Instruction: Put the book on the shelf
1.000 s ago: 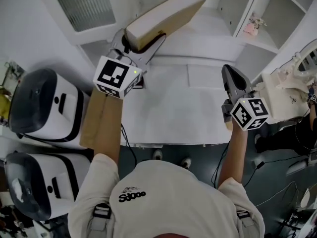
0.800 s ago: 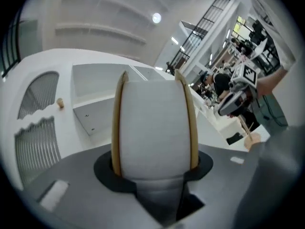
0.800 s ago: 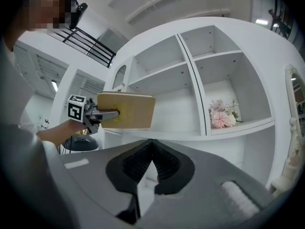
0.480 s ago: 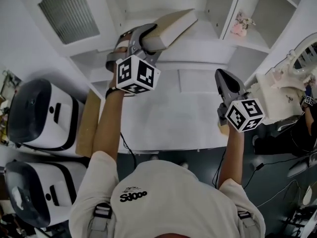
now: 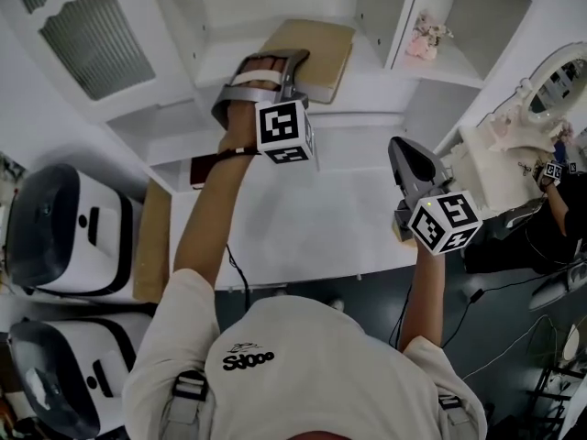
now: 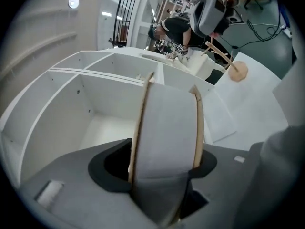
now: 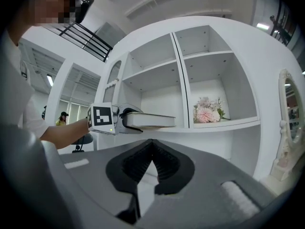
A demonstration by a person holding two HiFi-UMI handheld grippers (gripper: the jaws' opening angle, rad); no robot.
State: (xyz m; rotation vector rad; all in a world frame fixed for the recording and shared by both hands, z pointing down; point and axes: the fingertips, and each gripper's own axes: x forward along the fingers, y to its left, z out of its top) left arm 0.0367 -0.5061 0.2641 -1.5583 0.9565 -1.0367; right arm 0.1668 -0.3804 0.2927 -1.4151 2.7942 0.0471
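Note:
The thick book (image 5: 316,49) with tan covers lies flat on the white shelf (image 5: 220,62), in the compartment left of the divider. My left gripper (image 5: 289,67) is around its near end. The jaws are opening: the book (image 6: 167,137) still stands between them, with a dark gap at its left cover. In the right gripper view the book (image 7: 152,120) rests level on the shelf board (image 7: 209,125) with the left gripper (image 7: 125,119) at its end. My right gripper (image 5: 399,145) hangs over the table's right side, shut and holding nothing (image 7: 152,144).
Pink flowers (image 5: 424,39) stand in the compartment to the right. Below the shelf is a white table (image 5: 303,218) with a dark flat object (image 5: 206,168) at its left. White-and-black appliances (image 5: 55,227) and a cardboard sheet (image 5: 151,236) stand left; an ornate white mirror (image 5: 514,145) stands right.
The left gripper has carried the book up and forward from above the table and laid it flat on the shelf. The right gripper has stayed nearly where it was.

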